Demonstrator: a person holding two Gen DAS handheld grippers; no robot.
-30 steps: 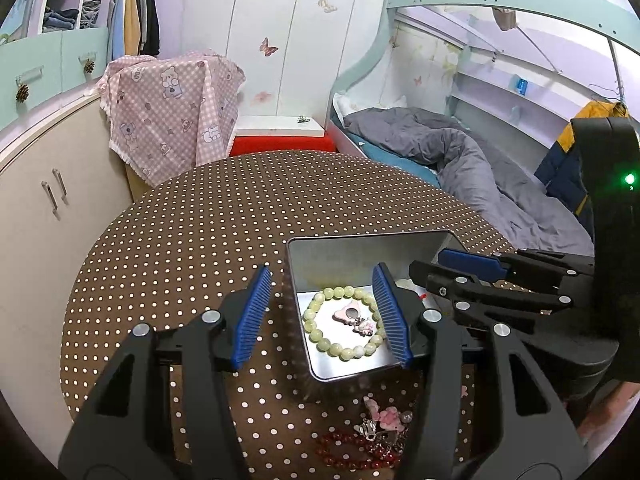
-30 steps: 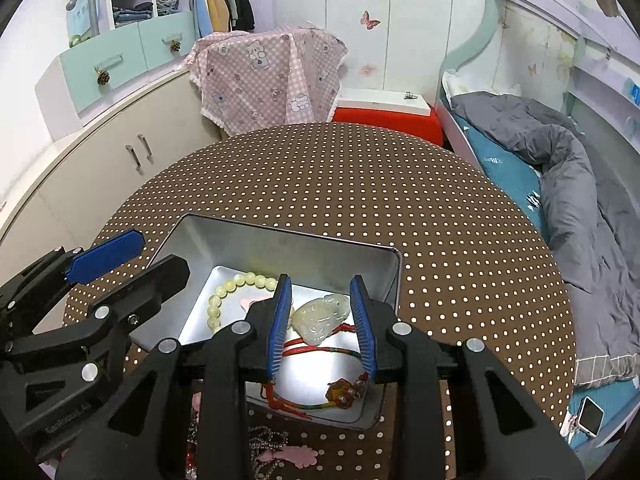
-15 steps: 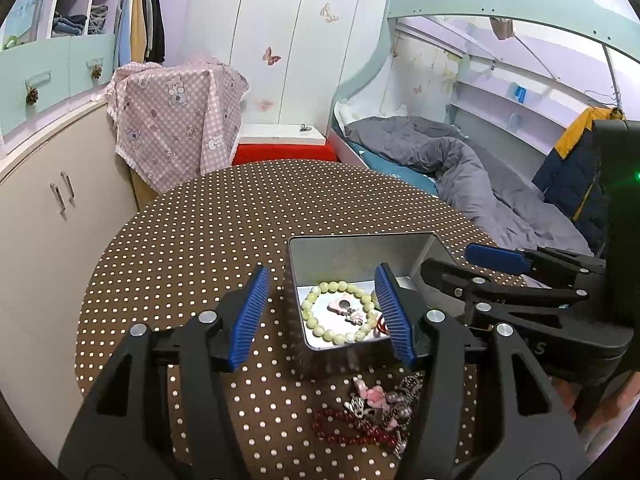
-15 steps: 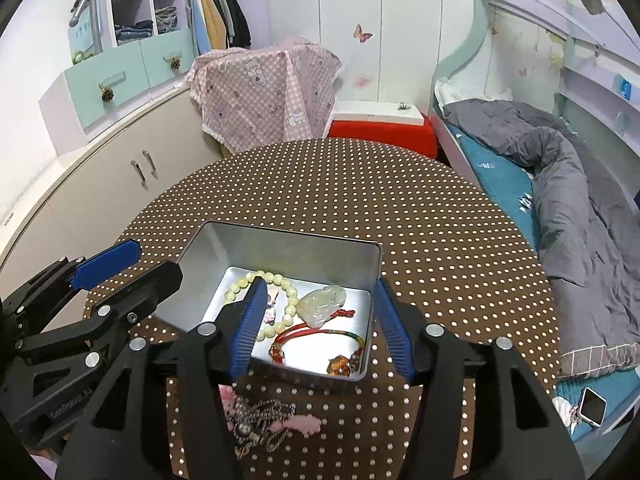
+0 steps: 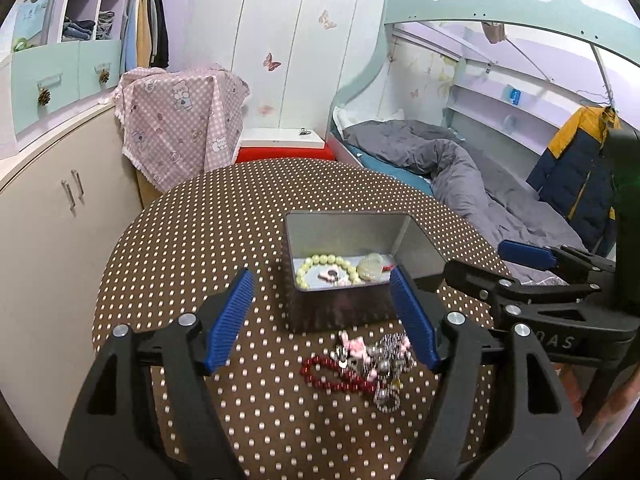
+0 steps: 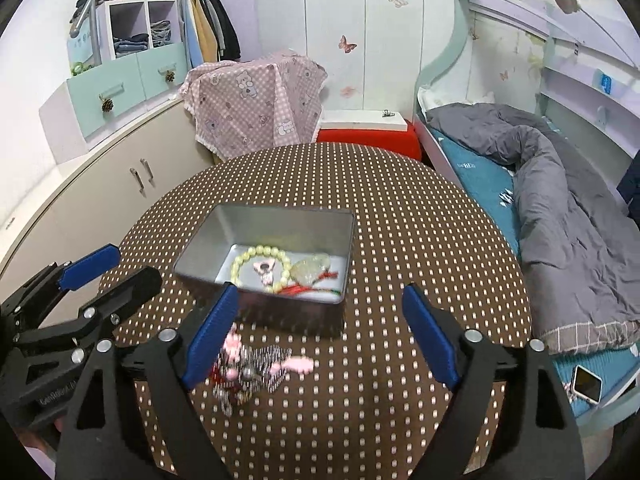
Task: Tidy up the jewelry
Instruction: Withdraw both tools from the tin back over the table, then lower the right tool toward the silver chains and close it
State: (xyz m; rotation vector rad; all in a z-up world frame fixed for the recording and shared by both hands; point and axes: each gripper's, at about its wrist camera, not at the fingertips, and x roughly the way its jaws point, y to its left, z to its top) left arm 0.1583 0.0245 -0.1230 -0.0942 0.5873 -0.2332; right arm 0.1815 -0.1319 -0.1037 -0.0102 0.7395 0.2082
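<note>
A silver metal tin sits on the round brown polka-dot table. Inside lie a pale green bead bracelet, a pink charm, a jade pendant and its red cord. In front of the tin a heap of loose jewelry rests on the cloth: a red bead bracelet, pink charms and silver chains. My left gripper and right gripper hover near the tin's front, both with jaws opening and nothing between them.
A bed with a grey duvet runs along the right. Cream cabinets, a pink checked cloth and a red stool stand behind the table. A phone lies on the bed's edge.
Both grippers pulled back from over the tin and opened wider. The right gripper let go of the jade pendant, which now lies in the tin. The loose heap came into fuller view.
</note>
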